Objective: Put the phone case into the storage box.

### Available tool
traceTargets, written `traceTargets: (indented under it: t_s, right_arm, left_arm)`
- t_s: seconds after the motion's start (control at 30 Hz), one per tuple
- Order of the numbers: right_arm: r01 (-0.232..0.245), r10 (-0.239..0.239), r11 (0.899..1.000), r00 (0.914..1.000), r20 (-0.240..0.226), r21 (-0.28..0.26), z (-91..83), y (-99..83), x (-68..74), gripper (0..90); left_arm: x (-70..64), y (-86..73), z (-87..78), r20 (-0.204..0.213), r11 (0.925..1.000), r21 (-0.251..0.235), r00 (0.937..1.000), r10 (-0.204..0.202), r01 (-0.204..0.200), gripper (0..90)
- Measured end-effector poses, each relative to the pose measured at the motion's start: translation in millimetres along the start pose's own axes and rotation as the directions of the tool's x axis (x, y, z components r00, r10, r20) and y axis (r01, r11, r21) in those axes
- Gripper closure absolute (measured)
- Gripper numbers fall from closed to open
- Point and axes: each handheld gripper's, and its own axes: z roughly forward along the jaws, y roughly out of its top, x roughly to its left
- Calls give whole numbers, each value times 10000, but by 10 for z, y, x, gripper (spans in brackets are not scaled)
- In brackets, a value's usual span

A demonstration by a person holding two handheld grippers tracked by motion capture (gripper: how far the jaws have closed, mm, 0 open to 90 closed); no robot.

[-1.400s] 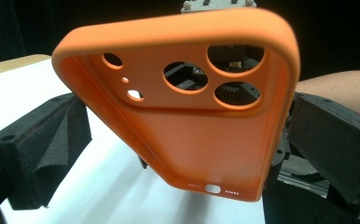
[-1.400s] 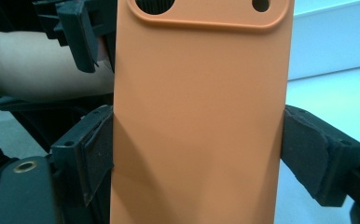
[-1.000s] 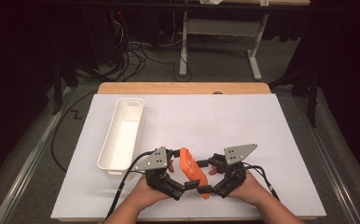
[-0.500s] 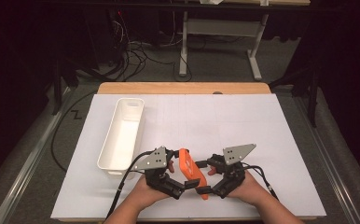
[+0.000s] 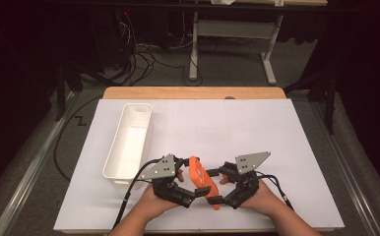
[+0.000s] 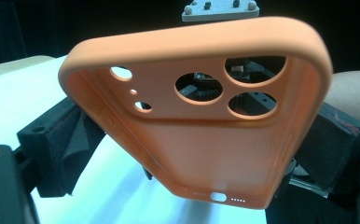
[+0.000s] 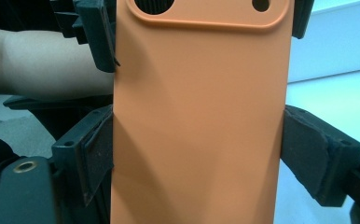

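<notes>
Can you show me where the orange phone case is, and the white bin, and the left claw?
orange phone case (image 7: 199, 121), right gripper view, middle of its smooth back.
white bin (image 5: 113, 165), high view, its left wall.
left claw (image 5: 190, 194), high view, between its fingertips.

Item I have in hand: orange phone case (image 5: 199, 179), soft matte shell, empty, with round camera cutouts. Held edgewise off the white mat (image 5: 237, 128), right of the white bin (image 5: 129, 145).
</notes>
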Motion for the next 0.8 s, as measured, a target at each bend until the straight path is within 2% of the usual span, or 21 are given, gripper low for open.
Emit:
traceTargets:
  t_s: [0.57, 0.8]
  right_arm:
    - [310, -321, 9993, 9978, 573, 196, 18, 8, 42, 163]
    - [235, -240, 9997, 9987, 445, 120, 22, 1, 41, 167]
  left_arm:
    - [1, 4, -9, -117, 9999, 53, 9999, 89, -88, 121]
    - [-2, 6, -9, -57, 9999, 3, 9999, 114, -114, 114]
